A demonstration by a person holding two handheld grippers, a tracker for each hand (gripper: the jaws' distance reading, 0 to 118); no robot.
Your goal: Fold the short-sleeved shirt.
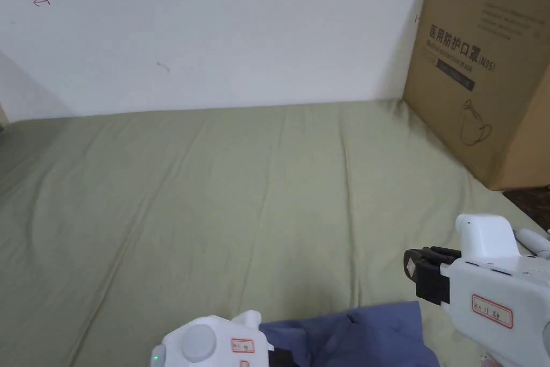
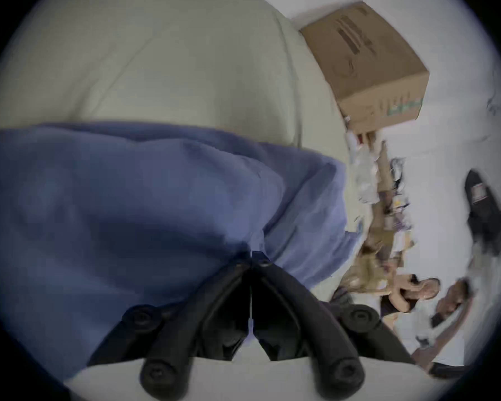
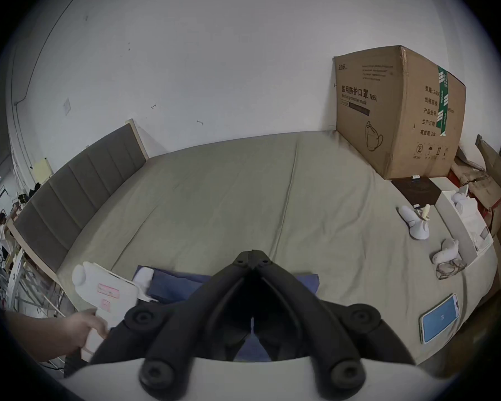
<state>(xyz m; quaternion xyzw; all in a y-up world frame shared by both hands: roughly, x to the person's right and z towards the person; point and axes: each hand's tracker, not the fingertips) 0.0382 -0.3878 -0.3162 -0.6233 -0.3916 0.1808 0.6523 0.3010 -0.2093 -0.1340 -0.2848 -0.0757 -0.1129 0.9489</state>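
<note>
Two grippers, mine: left gripper [image 2: 252, 258] pinches the shirt [image 2: 133, 204], bunched at the head view's bottom edge on the bed [image 1: 241, 196]. Right gripper [image 3: 252, 255] hangs closed, empty, above it. I should grab a second corner and pull the cloth flat

On the front of the box [image 3: 388, 112], "医用防护口罩 (N95)" is printed in large dark characters, with a small brand mark at the upper corner and a dark bar below it, both too fine to be read; a mask outline is drawn underneath. On its side, "数量" followed by 2400 can be made out, then 4 more lines that are blurred, and handling symbols including a circled 2. Red-framed stickers are borne by the right gripper [image 1: 411, 268] and the left gripper [image 2: 252, 255]; their handwriting cannot be read. A small red mark [image 1: 42, 1] is drawn on the wall.
</note>
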